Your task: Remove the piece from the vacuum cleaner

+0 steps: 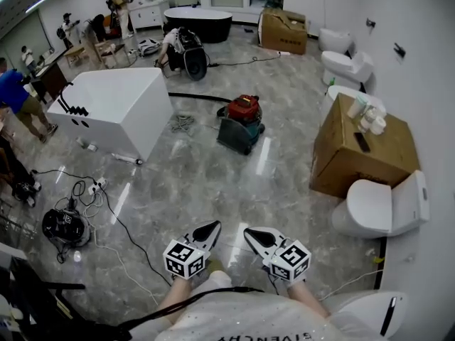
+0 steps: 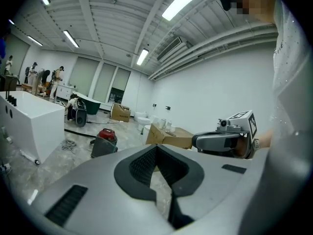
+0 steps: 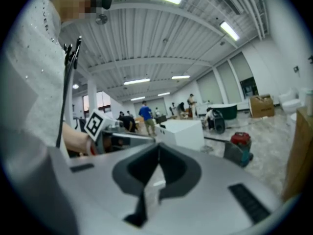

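Well apart from the vacuum cleaner [image 1: 240,123], left tongs [image 1: 212,227] and right tongs [image 1: 249,232], both closed, empty.

Glossy grey marble-tile floor [image 1: 206,183] carries red-lidded dark-green vacuum cleaner [image 1: 240,123] mid-room, white rectangular tub [image 1: 117,109] at left, brown cardboard box [image 1: 362,155] w/ white ceramic toilet [image 1: 380,208] touching it at right, black cables [image 1: 128,231] nr left edge.

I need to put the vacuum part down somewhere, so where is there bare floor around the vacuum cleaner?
Bare floor lies between the vacuum cleaner and the cardboard box, and from the vacuum cleaner back toward you. It's crowded on the left: a coiled cord beside the white tub, then cables and a black machine.
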The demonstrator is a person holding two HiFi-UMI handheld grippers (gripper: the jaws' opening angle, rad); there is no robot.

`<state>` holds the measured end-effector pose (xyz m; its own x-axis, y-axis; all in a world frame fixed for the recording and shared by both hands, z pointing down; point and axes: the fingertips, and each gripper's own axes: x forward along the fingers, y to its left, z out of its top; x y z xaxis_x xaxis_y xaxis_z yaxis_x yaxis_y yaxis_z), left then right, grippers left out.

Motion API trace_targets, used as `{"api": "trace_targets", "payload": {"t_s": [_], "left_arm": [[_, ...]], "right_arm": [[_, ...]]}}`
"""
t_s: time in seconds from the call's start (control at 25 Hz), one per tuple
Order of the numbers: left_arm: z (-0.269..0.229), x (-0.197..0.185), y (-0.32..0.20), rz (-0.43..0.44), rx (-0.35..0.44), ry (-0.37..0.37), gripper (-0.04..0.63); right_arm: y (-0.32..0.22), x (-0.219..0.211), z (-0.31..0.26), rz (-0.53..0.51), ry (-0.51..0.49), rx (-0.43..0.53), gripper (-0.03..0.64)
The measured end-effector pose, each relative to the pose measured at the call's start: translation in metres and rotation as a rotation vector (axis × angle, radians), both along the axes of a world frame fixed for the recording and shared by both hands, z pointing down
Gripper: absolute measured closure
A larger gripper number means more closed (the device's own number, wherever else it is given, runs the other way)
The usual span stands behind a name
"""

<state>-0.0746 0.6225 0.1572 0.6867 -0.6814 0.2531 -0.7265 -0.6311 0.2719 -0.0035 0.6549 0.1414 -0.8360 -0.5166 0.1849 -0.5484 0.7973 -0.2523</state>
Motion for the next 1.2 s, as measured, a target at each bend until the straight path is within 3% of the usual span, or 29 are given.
{"api": "trace_targets", "payload": {"t_s": [0.36, 0.68, 1.0, 1.2], "left_arm": [[0.007, -0.051, -0.07, 0.092, -0.007, -0.019, 0.58], [0.012, -0.071, -0.096, 0.108, -0.024, 0.019, 0.58], [0.027, -0.084, -0.12, 0.107, -0.069, 0.029, 0.58], [0.033, -0.095, -0.164, 0.086, -0.078, 0.015, 0.58]], "right_arm": [[-0.079, -0.058, 0.008, 0.078, -0.006, -0.026, 0.601], [-0.1, -0.087, 0.027, 0.073, 0.015, -0.086, 0.601], [-0.132, -0.095, 0.034, 0.069, 0.039, -0.116, 0.601], [-0.171, -0.089, 0.046, 0.09, 0.027, -0.146, 0.601]]}}
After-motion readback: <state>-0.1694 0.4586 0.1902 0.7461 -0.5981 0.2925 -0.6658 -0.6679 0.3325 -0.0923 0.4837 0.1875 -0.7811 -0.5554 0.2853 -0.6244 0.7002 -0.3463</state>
